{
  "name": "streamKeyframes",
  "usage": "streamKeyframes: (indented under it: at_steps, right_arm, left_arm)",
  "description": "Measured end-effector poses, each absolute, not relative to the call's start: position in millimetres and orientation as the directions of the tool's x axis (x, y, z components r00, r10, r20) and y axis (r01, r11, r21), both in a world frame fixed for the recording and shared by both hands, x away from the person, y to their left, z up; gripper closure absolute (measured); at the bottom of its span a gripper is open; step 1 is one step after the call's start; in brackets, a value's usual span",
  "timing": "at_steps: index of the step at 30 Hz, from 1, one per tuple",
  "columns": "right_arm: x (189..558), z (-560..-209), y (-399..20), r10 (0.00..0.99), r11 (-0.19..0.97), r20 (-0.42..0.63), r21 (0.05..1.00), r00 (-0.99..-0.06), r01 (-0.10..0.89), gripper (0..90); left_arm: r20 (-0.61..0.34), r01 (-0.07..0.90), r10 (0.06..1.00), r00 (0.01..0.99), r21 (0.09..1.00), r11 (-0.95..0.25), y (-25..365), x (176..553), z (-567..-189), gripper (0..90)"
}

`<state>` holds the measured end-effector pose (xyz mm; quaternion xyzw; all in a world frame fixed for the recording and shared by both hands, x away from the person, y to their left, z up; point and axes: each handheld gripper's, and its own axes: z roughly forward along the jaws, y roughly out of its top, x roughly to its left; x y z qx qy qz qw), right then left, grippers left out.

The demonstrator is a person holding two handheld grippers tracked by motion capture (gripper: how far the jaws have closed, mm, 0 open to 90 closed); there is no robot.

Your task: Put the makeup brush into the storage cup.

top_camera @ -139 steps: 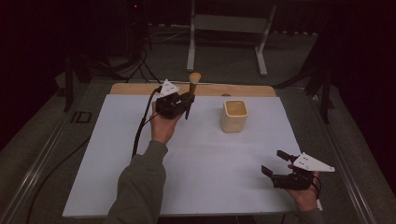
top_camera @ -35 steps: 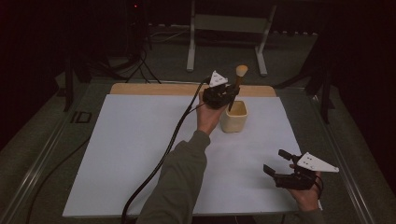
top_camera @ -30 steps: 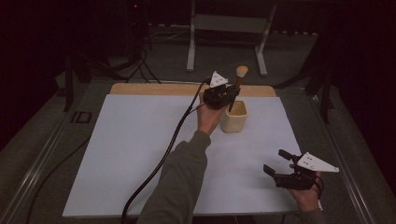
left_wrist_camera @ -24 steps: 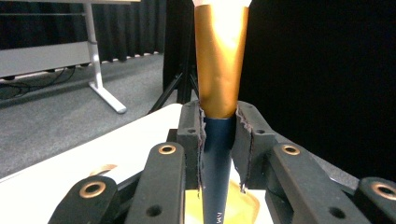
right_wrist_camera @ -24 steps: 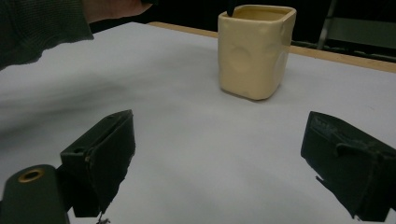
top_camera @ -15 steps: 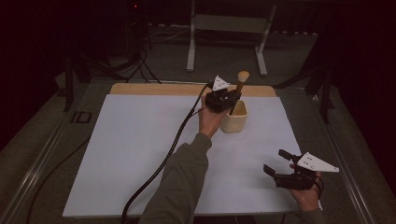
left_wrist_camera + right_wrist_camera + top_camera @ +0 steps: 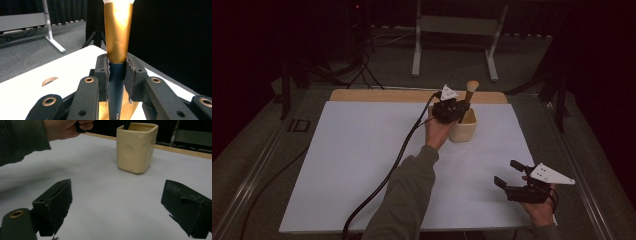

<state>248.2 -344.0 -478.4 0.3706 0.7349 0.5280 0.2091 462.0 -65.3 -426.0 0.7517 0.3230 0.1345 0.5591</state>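
Note:
A brush with a dark blue handle (image 7: 116,85), a gold ferrule (image 7: 118,32) and a pale head (image 7: 472,86) stands nearly upright. My left gripper (image 7: 457,111) (image 7: 117,72) is shut on its handle, just below the ferrule. The handle's lower end (image 7: 126,123) dips into a cream square cup (image 7: 463,131) (image 7: 136,147) at the back middle of the white sheet (image 7: 362,160). My right gripper (image 7: 507,173) (image 7: 125,205) rests near the front right corner, jaws wide open with nothing between them, facing the cup.
A wooden strip (image 7: 377,95) runs along the far edge of the sheet. The left gripper's black cable (image 7: 387,175) trails across the sheet toward the front. A metal stand (image 7: 457,25) is on the floor beyond the table.
The left hand carried the brush from the back middle rightward to the cup. Over the last second it sank a little, lowering the handle into the cup. The right gripper has stayed still.

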Motion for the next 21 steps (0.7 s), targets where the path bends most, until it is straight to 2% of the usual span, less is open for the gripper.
streamKeyframes:
  at_steps: [2, 4, 5, 6, 7, 8, 21]
  right_arm:
    - [248.2, -478.5, -343.8, 0.766, 0.168, 0.084, 0.931, -0.638, 0.324, 9.9]
    - [248.0, -478.0, -343.5, 0.766, 0.167, 0.084, 0.931, -0.637, 0.323, 9.8]
    - [248.0, -478.0, -343.5, 0.766, 0.167, 0.084, 0.931, -0.637, 0.323, 9.8]
    - [247.9, -477.8, -343.6, 0.767, 0.167, 0.082, 0.932, -0.637, 0.322, 9.8]
    - [248.0, -477.7, -343.7, 0.766, 0.165, 0.084, 0.933, -0.637, 0.321, 9.8]
    - [248.1, -477.8, -343.6, 0.768, 0.166, 0.083, 0.932, -0.636, 0.321, 9.8]
    - [248.4, -478.1, -343.6, 0.767, 0.166, 0.084, 0.932, -0.637, 0.323, 9.9]
  left_arm:
    - [-0.167, 0.345, 0.641, 0.749, 0.924, -0.163, -65.0, 462.1, -427.7, 74.1]
    - [-0.179, 0.345, 0.653, 0.736, 0.929, -0.134, -64.9, 461.2, -427.9, 35.7]
    - [-0.195, 0.363, 0.66, 0.725, 0.923, -0.126, -65.2, 462.2, -427.5, 35.7]
    - [-0.212, 0.387, 0.664, 0.717, 0.914, -0.126, -65.3, 463.7, -427.3, 18.9]
    - [-0.212, 0.391, 0.67, 0.712, 0.912, -0.127, -65.4, 463.9, -427.3, 7.7]
    - [-0.204, 0.393, 0.675, 0.709, 0.909, -0.137, -64.9, 464.2, -427.1, 1.9]
    - [-0.184, 0.38, 0.682, 0.708, 0.913, -0.148, -59.8, 462.2, -423.5, 0.7]
